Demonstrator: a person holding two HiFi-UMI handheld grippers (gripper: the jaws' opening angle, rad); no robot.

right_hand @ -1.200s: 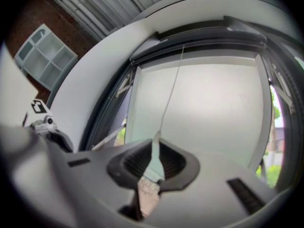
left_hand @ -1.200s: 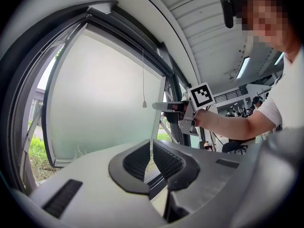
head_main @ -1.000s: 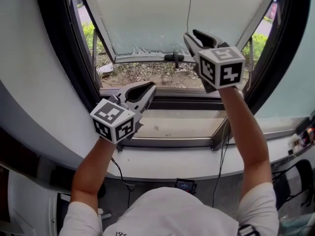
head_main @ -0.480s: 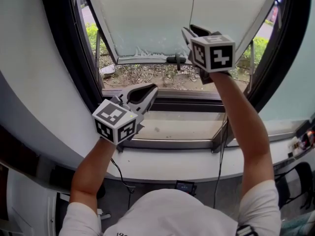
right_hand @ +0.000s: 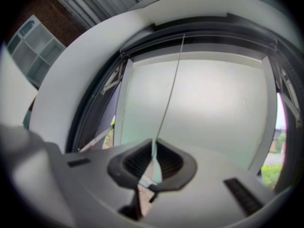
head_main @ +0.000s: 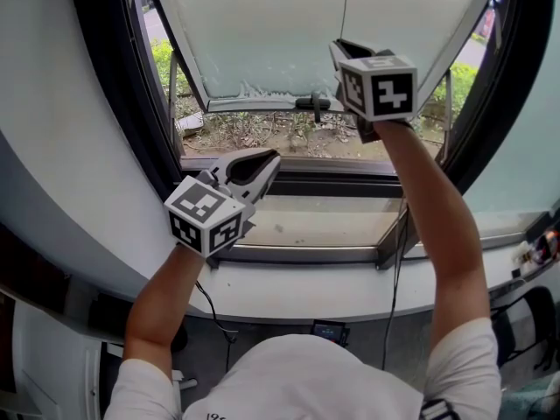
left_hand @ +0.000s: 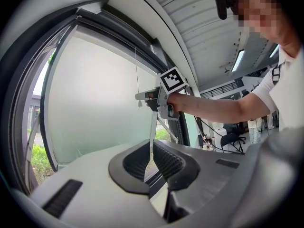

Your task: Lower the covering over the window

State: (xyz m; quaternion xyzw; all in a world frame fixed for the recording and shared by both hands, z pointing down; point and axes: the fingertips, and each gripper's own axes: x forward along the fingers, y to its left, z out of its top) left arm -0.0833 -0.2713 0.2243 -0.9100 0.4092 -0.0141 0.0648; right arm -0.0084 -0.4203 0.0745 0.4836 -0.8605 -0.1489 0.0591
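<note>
Two grippers, right gripper (right_hand: 153, 159) jaws just closing onto cord (right_hand: 170, 82) (left gripper (left_hand: 151, 159) closed)

An office or workroom at ground level — ribbed metal ceiling (left_hand: 199, 23) with strip lights (left_hand: 238, 60), desk chairs (left_hand: 231, 139) right of the left gripper (left_hand: 151, 146) fingers (left_hand: 167, 160), white shelving (right_hand: 35, 51) up-left of the right gripper (right_hand: 153, 150) fingers (right_hand: 170, 161) — grass (head_main: 162, 59) outside the window (head_main: 105, 103).

The blind (head_main: 262, 33) and its cord (head_main: 345, 7) run off the top edge.
</note>
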